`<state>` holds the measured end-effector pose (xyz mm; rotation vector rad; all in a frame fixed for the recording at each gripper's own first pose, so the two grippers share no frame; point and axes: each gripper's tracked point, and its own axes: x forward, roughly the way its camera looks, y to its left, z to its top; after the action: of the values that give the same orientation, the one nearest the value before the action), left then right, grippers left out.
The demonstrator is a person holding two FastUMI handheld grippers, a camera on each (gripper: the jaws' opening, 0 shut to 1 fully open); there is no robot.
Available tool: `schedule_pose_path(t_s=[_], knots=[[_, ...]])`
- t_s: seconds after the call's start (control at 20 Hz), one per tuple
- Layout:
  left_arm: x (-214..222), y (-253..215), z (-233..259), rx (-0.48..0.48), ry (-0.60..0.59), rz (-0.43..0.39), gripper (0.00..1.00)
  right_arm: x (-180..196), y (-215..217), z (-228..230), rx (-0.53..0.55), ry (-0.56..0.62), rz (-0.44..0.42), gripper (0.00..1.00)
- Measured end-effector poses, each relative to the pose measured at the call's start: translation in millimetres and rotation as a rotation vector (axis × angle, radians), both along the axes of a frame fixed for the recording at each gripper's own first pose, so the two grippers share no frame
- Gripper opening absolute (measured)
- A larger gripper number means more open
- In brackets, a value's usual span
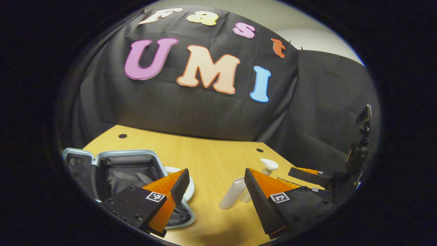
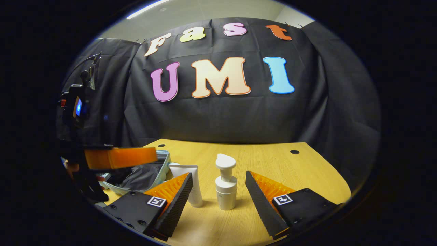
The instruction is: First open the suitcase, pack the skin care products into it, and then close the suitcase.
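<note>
So we've got the suitcase [image 1: 112,171] open on the worktop [image 1: 205,153], but the pump bottle [image 2: 226,186] and tube [image 2: 191,184] stand outside it. Both grippers' jaws are spread, holding nothing; packing and closing remain.

One open hard-shell suitcase with a pale grey rim and dark fabric lining [image 1: 112,171]. One white pump-top bottle [image 2: 225,187], upright. One white squeeze tube [image 2: 192,184]. One round white dish [image 1: 188,187], partly hidden. One light wooden table [image 1: 211,160], with two dark round holes visible in each view.
</note>
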<state>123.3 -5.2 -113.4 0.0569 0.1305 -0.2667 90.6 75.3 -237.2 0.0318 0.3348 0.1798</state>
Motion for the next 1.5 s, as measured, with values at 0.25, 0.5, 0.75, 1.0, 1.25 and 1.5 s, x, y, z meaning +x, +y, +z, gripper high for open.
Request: schedule_pose_path(t_s=[0.25, 0.5, 0.75, 1.0, 1.25, 1.5], knots=[[23.0, -30.5, -45.6, -0.021, 0.082, -0.067, 0.95, 1.4, -21.0, -21.2, 0.014, 0.030, -0.059, 0.98], [34.0, -39.2, -85.5, -0.011, 0.172, -0.097, 0.96, 9.2, -31.3, -36.9, 0.016, 0.046, -0.078, 0.98], [38.9, -37.4, -119.3, -0.006, 0.265, -0.071, 0.94, 13.8, -35.8, -41.6, 0.002, 0.042, -0.068, 0.98], [39.0, -29.8, -143.2, 0.003, 0.311, -0.030, 0.78, 17.2, -37.7, -50.4, 0.012, 0.053, -0.055, 0.95], [45.7, -17.6, -143.1, -0.029, 0.290, 0.016, 0.51, 18.4, -31.3, -65.6, -0.003, 0.090, -0.012, 0.98], [38.1, -16.6, -137.8, -0.027, 0.303, 0.004, 0.41, 28.2, -18.2, -84.5, 0.007, 0.135, 0.028, 0.98]])
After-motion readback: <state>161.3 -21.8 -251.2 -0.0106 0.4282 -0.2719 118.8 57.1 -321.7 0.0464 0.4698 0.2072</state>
